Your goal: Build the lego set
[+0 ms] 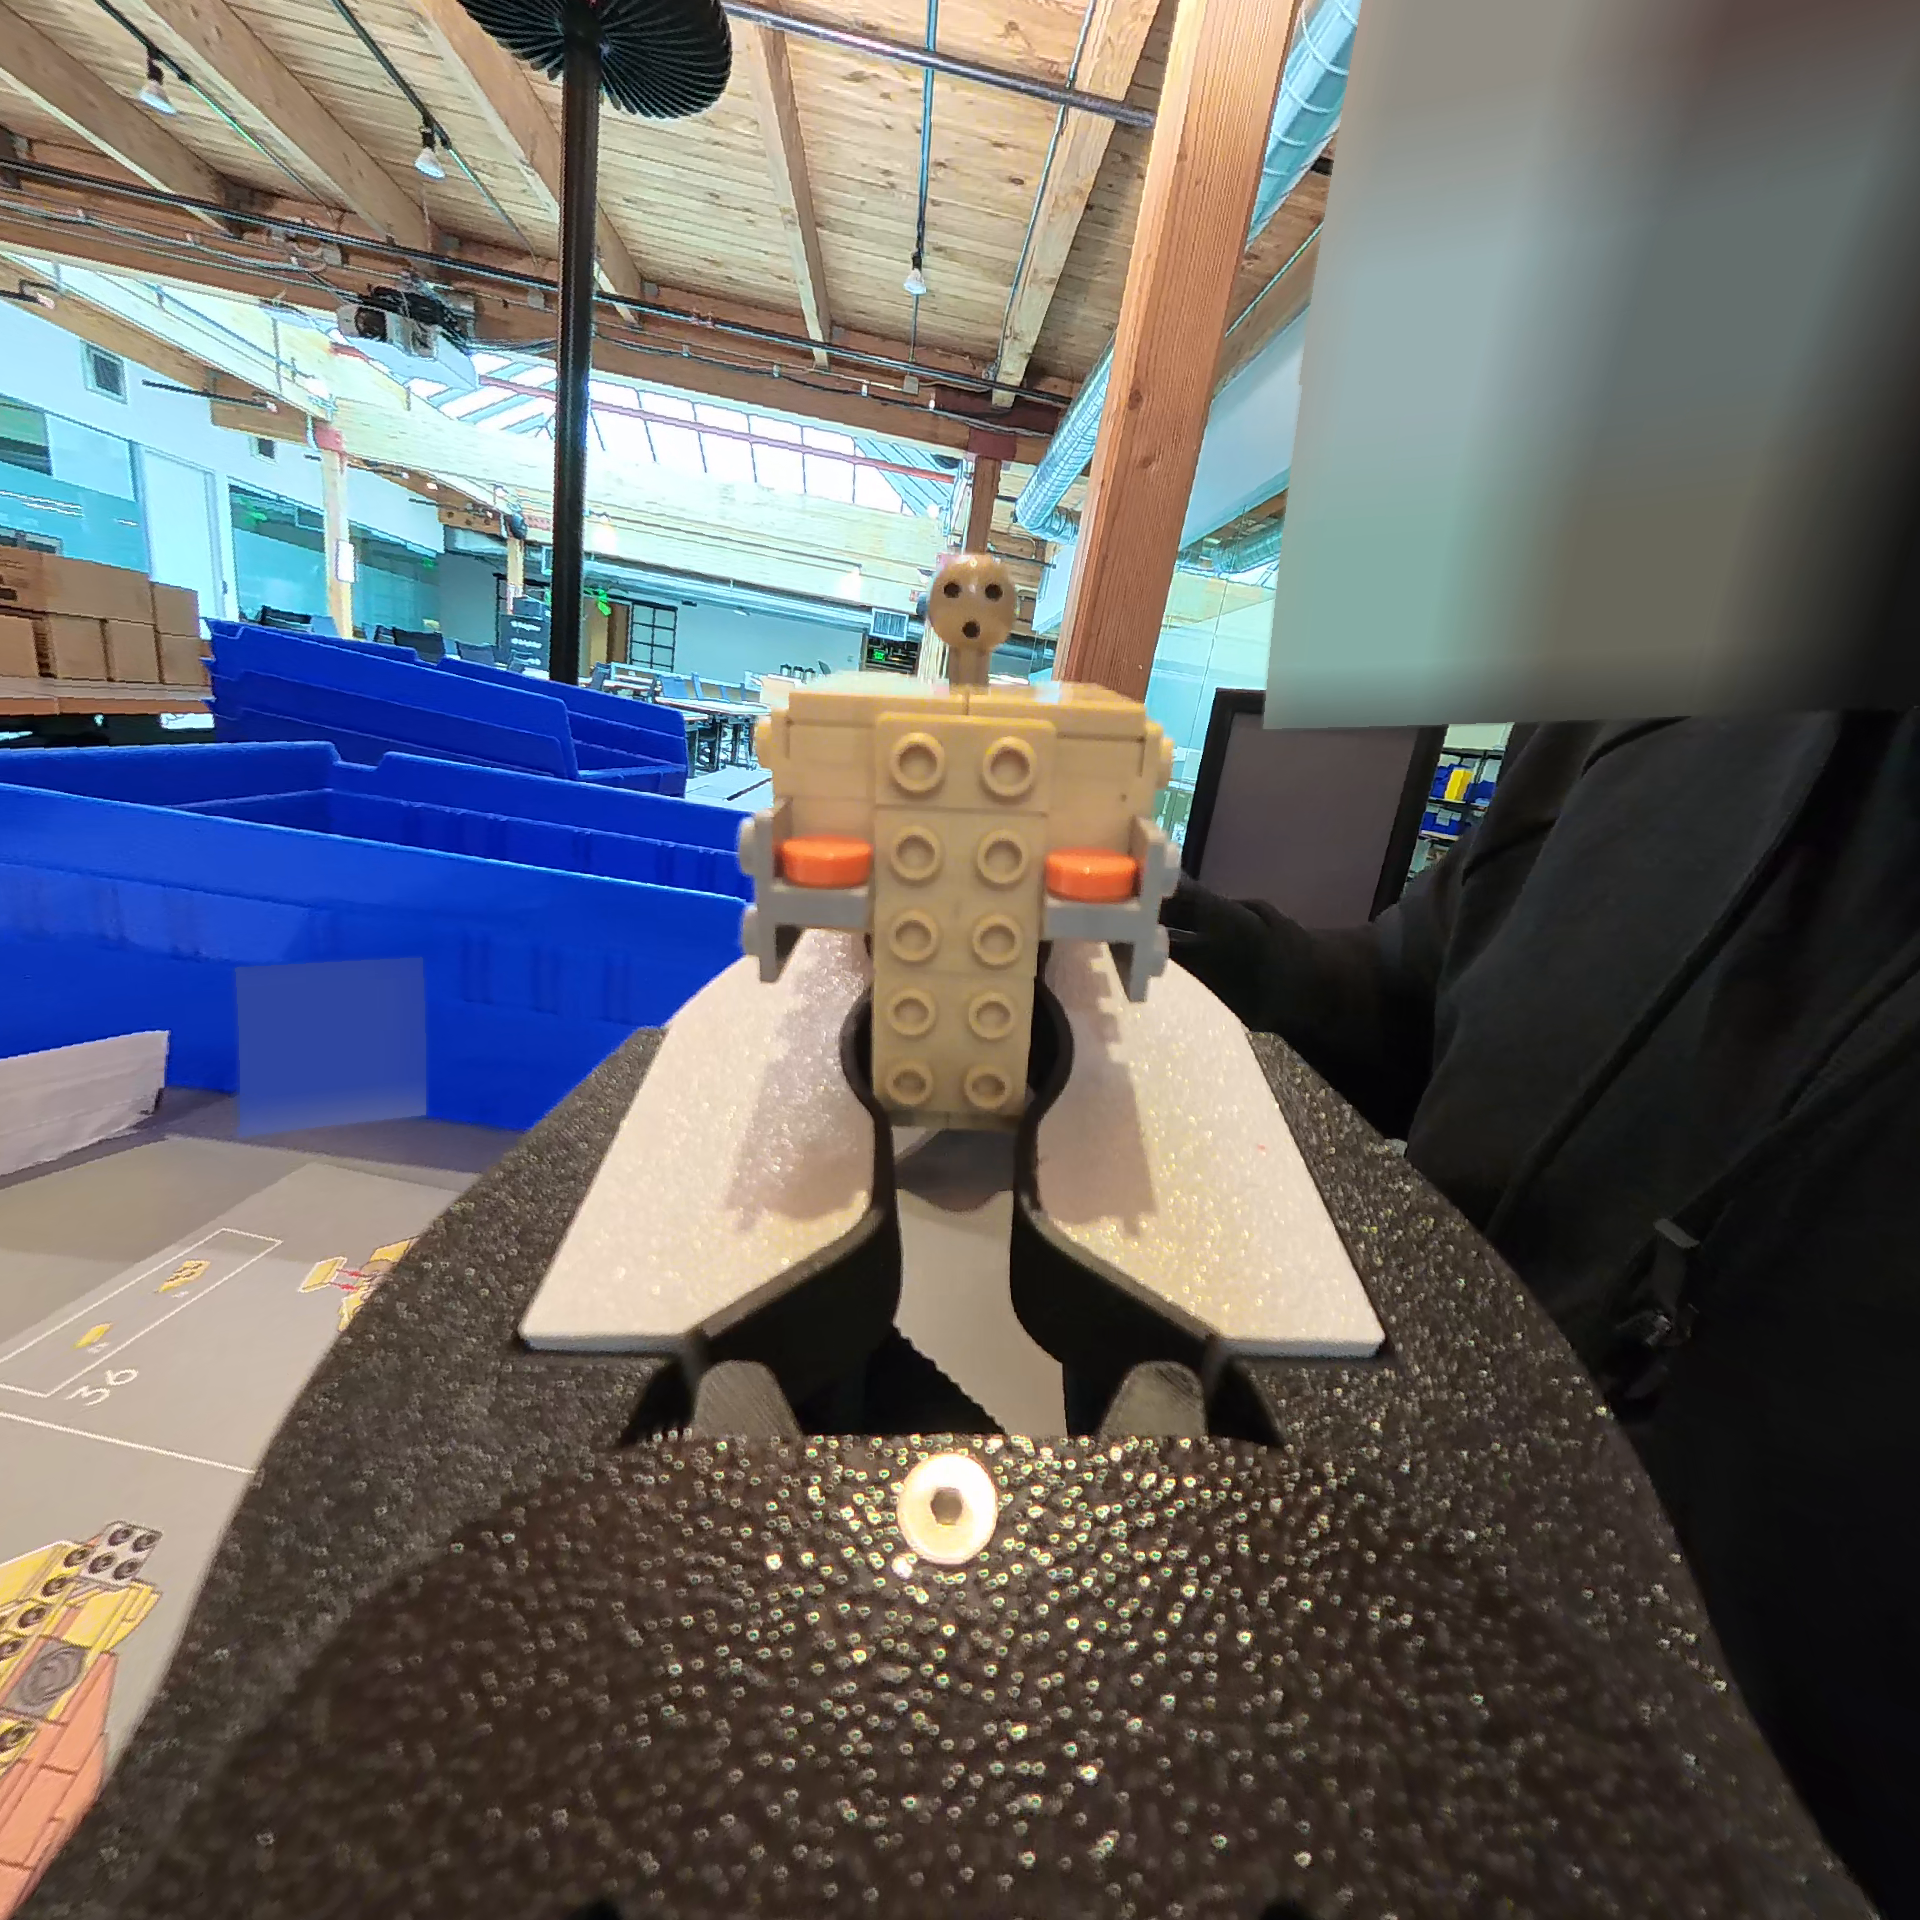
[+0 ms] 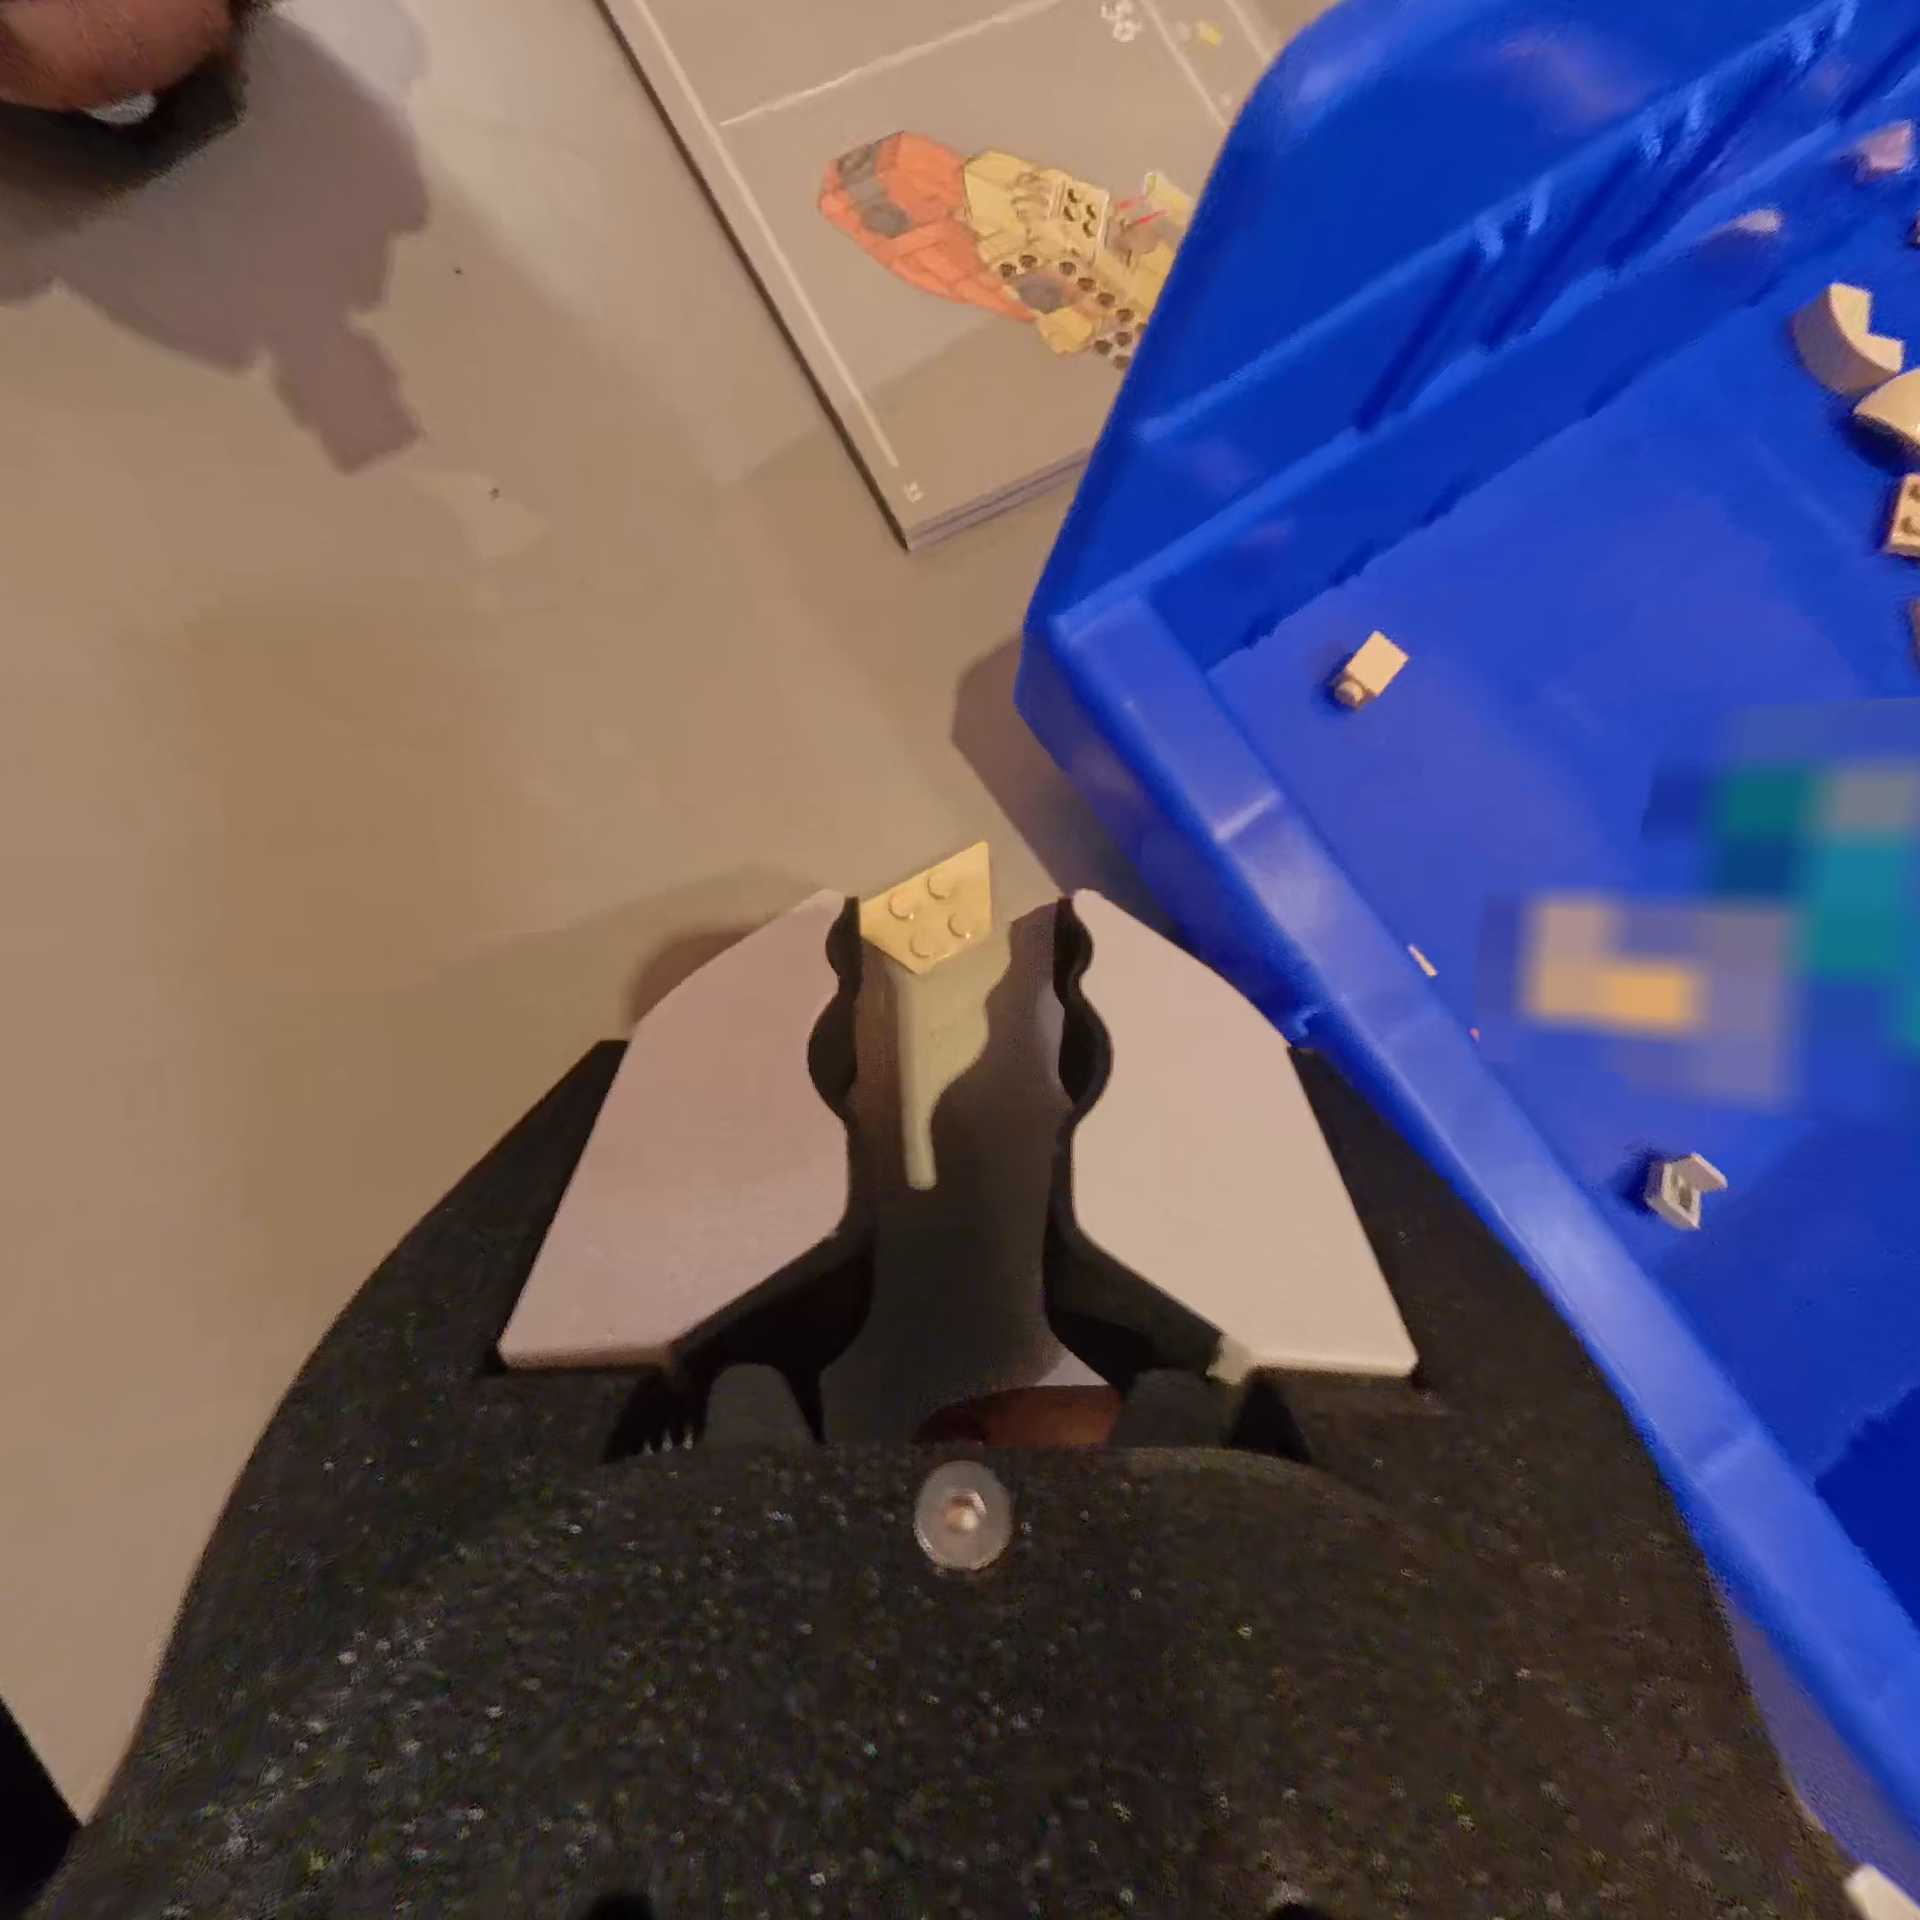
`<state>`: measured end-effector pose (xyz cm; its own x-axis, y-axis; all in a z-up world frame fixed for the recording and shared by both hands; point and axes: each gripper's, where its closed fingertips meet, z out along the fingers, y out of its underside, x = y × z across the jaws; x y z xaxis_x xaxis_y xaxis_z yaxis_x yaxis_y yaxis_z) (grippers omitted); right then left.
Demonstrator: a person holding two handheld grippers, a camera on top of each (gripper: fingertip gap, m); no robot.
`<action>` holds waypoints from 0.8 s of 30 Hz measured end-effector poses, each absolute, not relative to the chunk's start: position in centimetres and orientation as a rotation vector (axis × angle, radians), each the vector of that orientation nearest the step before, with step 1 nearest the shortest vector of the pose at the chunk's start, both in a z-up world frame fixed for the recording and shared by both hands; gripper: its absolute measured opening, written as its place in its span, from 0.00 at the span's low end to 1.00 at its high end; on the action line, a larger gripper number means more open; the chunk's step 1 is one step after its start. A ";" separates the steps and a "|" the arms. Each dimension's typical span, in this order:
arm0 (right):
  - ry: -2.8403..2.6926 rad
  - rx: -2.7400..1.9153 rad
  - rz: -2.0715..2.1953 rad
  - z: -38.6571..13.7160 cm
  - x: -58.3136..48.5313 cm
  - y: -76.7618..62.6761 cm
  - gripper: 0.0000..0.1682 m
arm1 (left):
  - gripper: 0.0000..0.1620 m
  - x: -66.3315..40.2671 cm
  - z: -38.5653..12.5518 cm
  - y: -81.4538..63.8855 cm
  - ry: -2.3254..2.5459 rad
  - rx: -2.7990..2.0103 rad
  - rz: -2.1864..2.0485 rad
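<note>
Left gripper (image 1: pixel 951 1039): clamped on tan sub-assembly (image 1: pixel 961 821), raised above table; orange studs and ball joint fitted, so build partly done. Right gripper (image 2: pixel 951 935): jaws slightly apart around tan wedge plate (image 2: pixel 932 906) on table, beside blue bin (image 2: pixel 1174 790); grip uncertain. Loose parts left in bin; wedge unattached.

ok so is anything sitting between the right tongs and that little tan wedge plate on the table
Nothing visible does. The tan wedge plate lies flat on the grey table right at the tips of the right tongs, which stand open with a clear gap. The blue bin sits just to the right, close to that finger but not across the path.
</note>
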<state>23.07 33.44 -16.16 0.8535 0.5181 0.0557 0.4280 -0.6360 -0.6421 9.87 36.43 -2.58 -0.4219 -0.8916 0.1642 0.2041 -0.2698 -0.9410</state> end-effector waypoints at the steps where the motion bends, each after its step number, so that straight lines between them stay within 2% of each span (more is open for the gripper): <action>1: -0.700 -2.349 0.191 -16.2 23.0 33.5 0.21 | 0.13 9.9 -2.6 36.4 1.178 -0.944 -1.792; 18: -0.785 -2.304 0.312 -15.9 22.0 32.9 0.25 | 0.13 9.9 -2.6 36.4 1.184 -0.947 -1.806; 22: -0.815 -2.325 0.284 -16.6 22.0 32.8 0.22 | 0.13 9.9 -2.6 36.4 1.184 -0.947 -1.808; 24: -0.829 -2.320 0.277 -16.6 21.7 32.7 0.17 | 0.13 9.9 -2.6 36.4 1.184 -0.948 -1.808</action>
